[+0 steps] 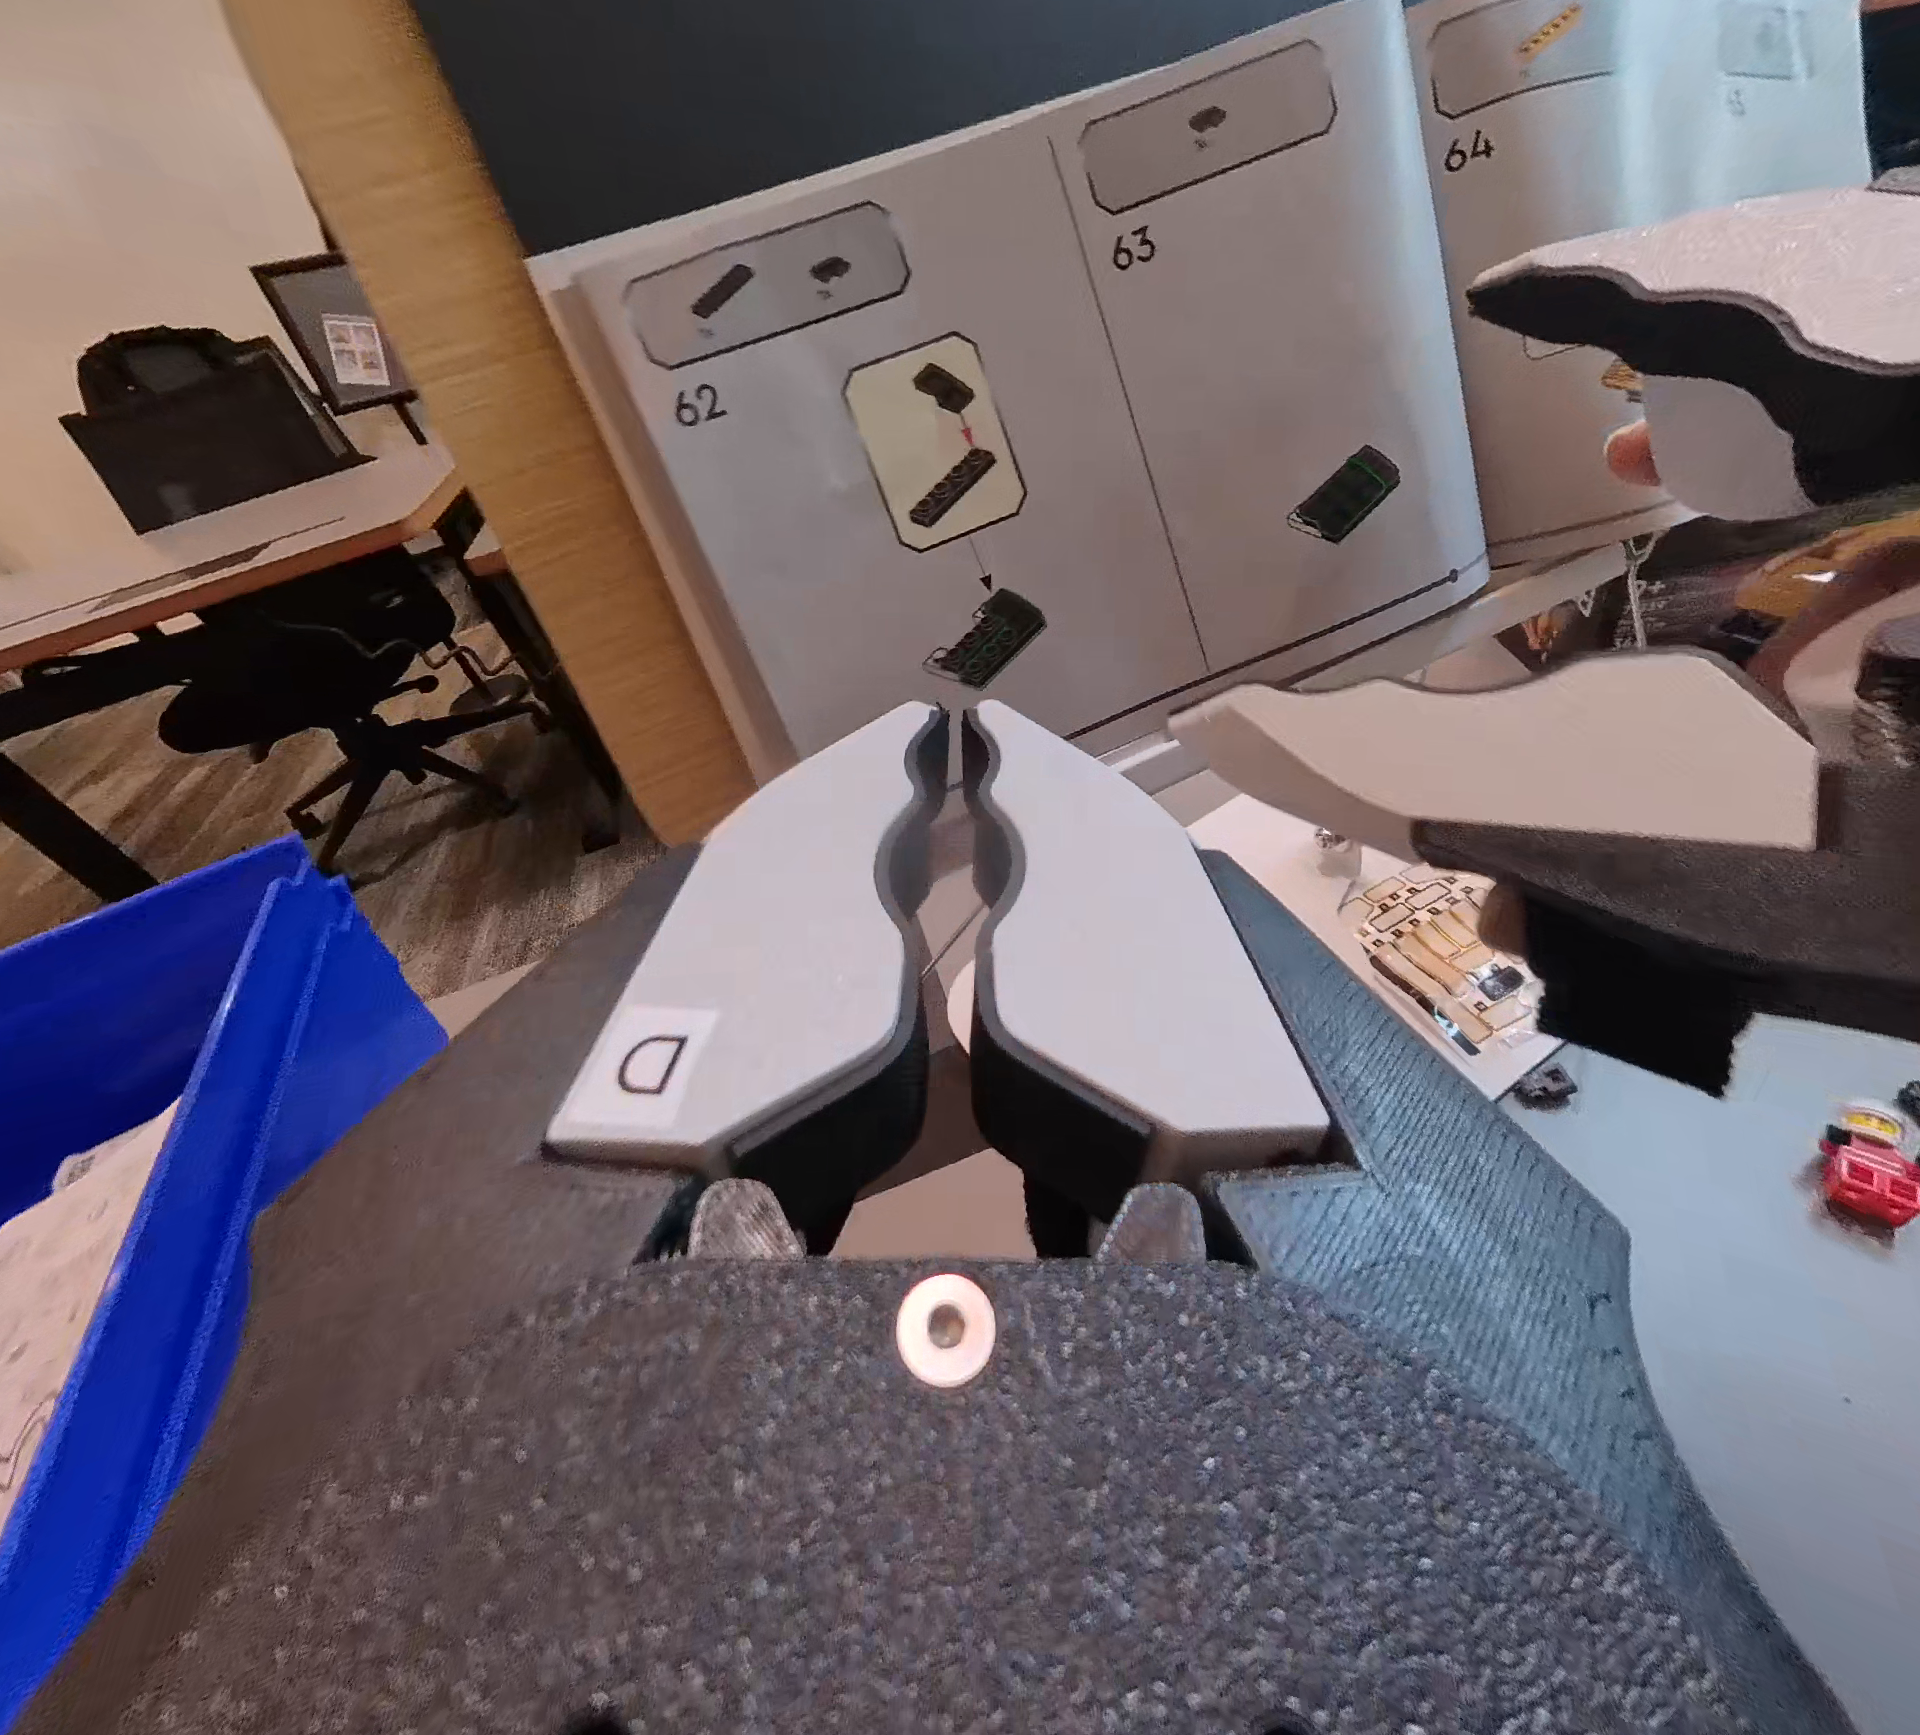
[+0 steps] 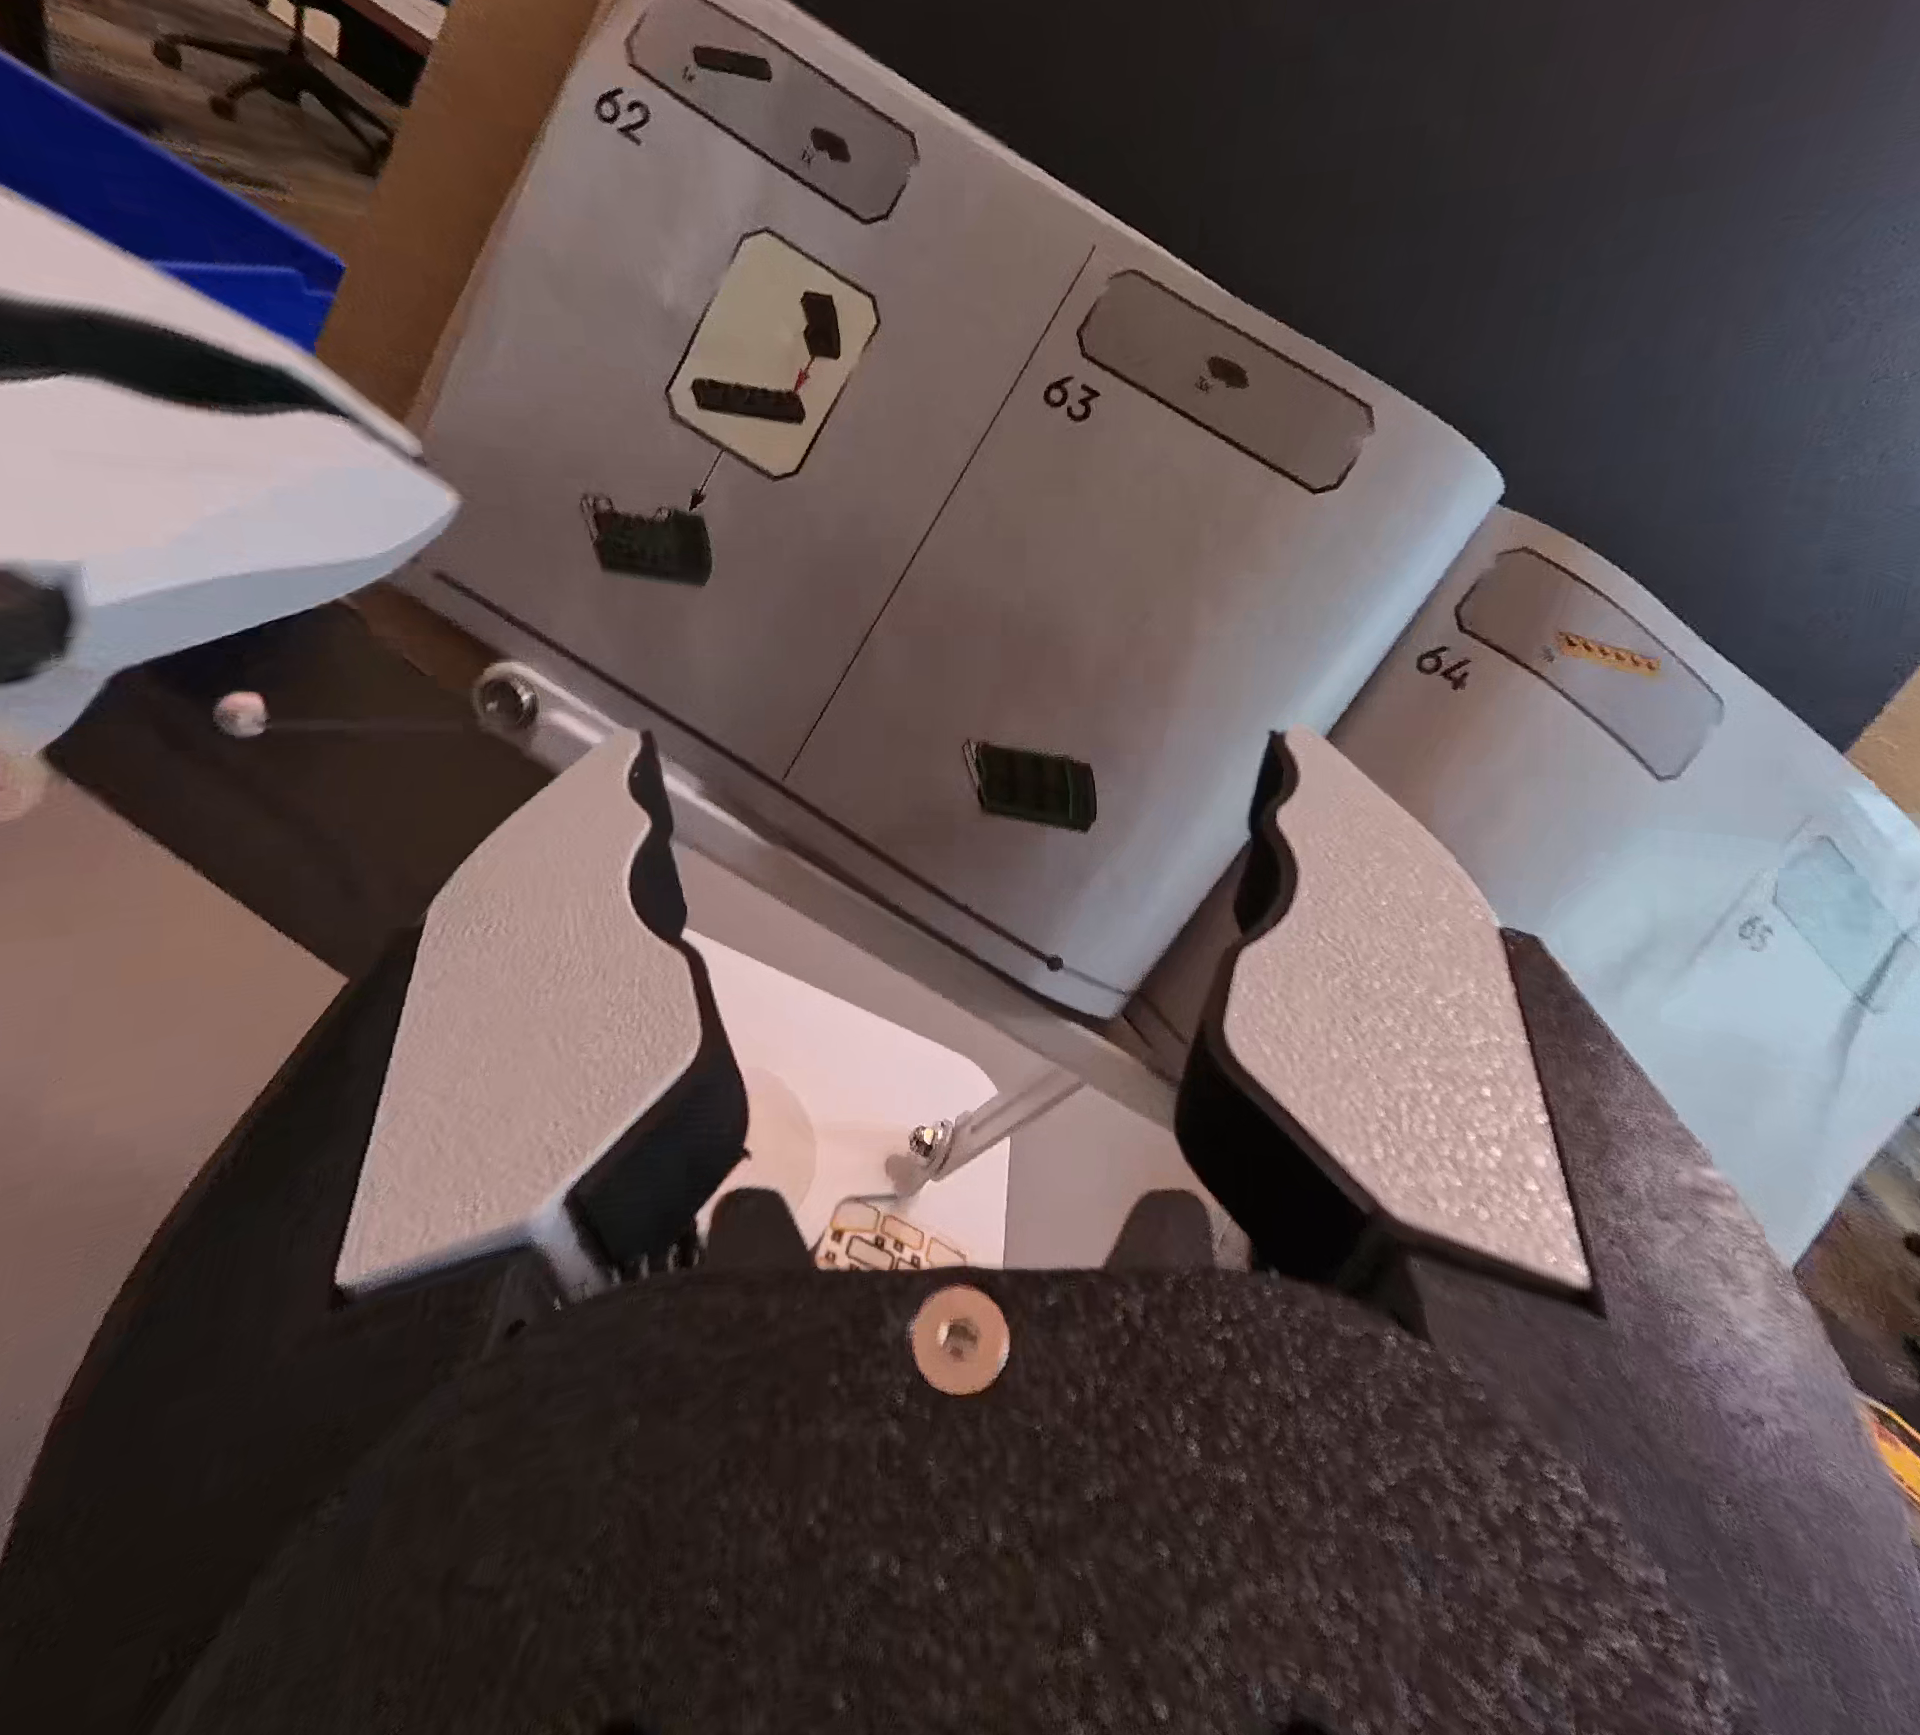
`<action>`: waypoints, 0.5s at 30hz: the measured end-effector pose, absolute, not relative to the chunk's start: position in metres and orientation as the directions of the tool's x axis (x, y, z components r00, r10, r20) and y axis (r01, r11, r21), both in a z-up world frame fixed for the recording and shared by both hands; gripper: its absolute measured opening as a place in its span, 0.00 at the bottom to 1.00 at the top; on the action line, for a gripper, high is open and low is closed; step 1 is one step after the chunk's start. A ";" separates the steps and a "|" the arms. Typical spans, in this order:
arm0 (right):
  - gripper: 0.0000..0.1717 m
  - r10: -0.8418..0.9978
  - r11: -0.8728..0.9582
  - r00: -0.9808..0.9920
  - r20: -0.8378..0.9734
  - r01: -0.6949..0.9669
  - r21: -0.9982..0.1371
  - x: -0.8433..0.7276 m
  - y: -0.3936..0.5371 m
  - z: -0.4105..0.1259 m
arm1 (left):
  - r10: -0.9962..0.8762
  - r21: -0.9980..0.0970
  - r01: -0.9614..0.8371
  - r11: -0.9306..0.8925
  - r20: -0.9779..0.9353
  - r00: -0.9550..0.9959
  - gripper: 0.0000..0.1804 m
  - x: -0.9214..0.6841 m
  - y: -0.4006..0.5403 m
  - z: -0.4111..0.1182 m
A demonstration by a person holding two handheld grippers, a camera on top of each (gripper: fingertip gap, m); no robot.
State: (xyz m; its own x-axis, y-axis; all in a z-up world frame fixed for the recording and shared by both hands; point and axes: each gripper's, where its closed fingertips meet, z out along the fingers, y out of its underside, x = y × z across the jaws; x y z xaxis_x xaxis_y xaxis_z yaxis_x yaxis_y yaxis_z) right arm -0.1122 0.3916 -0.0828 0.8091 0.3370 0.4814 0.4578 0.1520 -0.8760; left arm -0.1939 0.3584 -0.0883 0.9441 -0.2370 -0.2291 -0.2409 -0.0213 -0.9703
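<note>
The left gripper (image 1: 958, 717) was closed on nothing visible, tips just before the propped instruction booklet (image 1: 1039, 397). The right gripper (image 2: 956, 771) gaped wide and empty before the same booklet pages. Approaching the paper's lower edge squarely seemed wisest.

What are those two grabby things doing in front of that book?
A person holds two tongs in front of an open building-brick instruction booklet propped upright on a stand. The left tongs are pinched shut with nothing visible between them. The right tongs are spread wide open and empty. A blue bin sits to the left, and a small red toy model lies on the white table.
</note>
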 end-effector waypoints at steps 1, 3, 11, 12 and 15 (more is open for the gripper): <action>0.64 0.325 0.142 0.818 0.474 0.453 -0.880 -0.112 0.395 -0.081 | -0.232 -0.973 -0.230 -0.024 -0.218 0.948 0.01 -0.197 0.357 -0.089; 0.66 0.306 0.126 0.831 0.464 0.448 -0.885 -0.112 0.404 -0.078 | -0.228 -0.978 -0.209 -0.031 -0.196 0.954 0.01 -0.201 0.355 -0.090; 0.58 0.241 0.108 0.834 0.497 0.486 -0.867 -0.099 0.424 -0.080 | -0.215 -0.980 -0.196 -0.035 -0.184 0.959 0.02 -0.211 0.356 -0.094; 0.56 0.230 0.114 0.833 0.503 0.490 -0.864 -0.096 0.424 -0.079 | -0.218 -0.979 -0.198 -0.038 -0.185 0.958 0.02 -0.211 0.357 -0.096; 0.53 0.215 0.124 0.829 0.515 0.500 -0.857 -0.091 0.425 -0.078 | -0.222 -0.976 -0.214 -0.044 -0.199 0.955 0.02 -0.209 0.358 -0.100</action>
